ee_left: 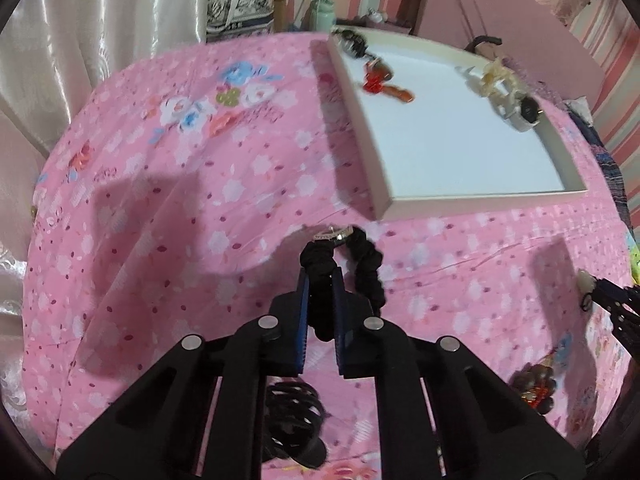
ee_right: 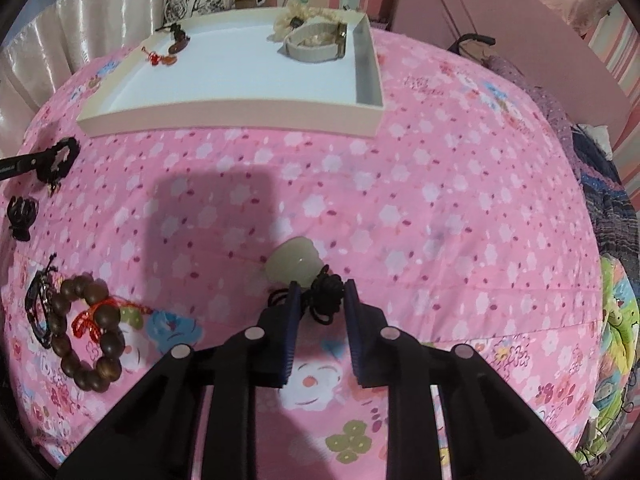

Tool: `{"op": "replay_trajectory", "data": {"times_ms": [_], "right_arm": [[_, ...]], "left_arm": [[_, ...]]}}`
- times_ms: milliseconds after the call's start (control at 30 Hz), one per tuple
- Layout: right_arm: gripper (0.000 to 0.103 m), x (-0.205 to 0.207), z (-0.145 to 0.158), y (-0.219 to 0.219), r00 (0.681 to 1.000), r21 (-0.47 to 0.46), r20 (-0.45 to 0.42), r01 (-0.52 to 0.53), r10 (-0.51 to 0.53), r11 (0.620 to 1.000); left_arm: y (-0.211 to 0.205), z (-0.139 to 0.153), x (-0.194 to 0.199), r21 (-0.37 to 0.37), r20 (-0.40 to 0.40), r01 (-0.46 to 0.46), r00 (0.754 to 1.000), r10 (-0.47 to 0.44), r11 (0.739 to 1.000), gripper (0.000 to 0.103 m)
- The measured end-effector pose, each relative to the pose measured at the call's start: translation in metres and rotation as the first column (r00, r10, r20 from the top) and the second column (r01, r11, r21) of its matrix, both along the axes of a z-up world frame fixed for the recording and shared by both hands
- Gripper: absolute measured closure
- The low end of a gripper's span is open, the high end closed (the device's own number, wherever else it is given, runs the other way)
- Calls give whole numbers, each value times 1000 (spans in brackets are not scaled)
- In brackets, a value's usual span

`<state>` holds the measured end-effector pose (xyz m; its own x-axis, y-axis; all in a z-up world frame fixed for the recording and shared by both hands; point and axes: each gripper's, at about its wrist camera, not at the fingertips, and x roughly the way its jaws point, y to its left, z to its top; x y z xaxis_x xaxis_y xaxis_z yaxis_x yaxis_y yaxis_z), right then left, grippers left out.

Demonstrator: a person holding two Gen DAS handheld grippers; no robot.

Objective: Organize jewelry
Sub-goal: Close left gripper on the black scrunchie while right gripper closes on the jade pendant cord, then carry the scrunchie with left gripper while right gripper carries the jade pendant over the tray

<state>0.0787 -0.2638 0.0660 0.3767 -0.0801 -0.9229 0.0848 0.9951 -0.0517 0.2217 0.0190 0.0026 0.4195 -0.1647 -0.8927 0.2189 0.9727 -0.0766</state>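
Observation:
My left gripper (ee_left: 319,276) is shut on a black scrunchie (ee_left: 364,264) with a small silver charm, held above the pink bedspread in front of the white tray (ee_left: 352,120). It also shows at the left edge of the right wrist view (ee_right: 60,158). My right gripper (ee_right: 319,294) is shut on the black cord (ee_right: 326,298) of a pale jade pendant (ee_right: 294,262), lifted over the bedspread. The tray (ee_right: 232,118) holds a red-tasselled charm (ee_right: 162,58), a cream scrunchie (ee_right: 296,16) and a beige band (ee_right: 316,42).
On the bedspread lie a brown wooden bead bracelet (ee_right: 90,332) with red thread, a black woven cord bracelet (ee_right: 38,304) and a black hair claw (ee_right: 22,212). Another black hair claw (ee_left: 294,424) lies under my left gripper. Bedding is piled at the right (ee_right: 612,280).

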Motion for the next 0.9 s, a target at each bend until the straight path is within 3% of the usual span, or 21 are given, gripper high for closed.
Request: {"op": "replay_trajectory", "data": {"times_ms": [500, 900], "right_arm": [[82, 42, 58, 1, 979, 20, 204, 20, -23, 1000], [82, 136, 67, 22, 967, 38, 256, 7, -17, 999]], "left_arm": [[-52, 68, -17, -47, 128, 106, 987, -99, 993, 95], [-96, 78, 43, -82, 124, 92, 989, -82, 992, 95]]}}
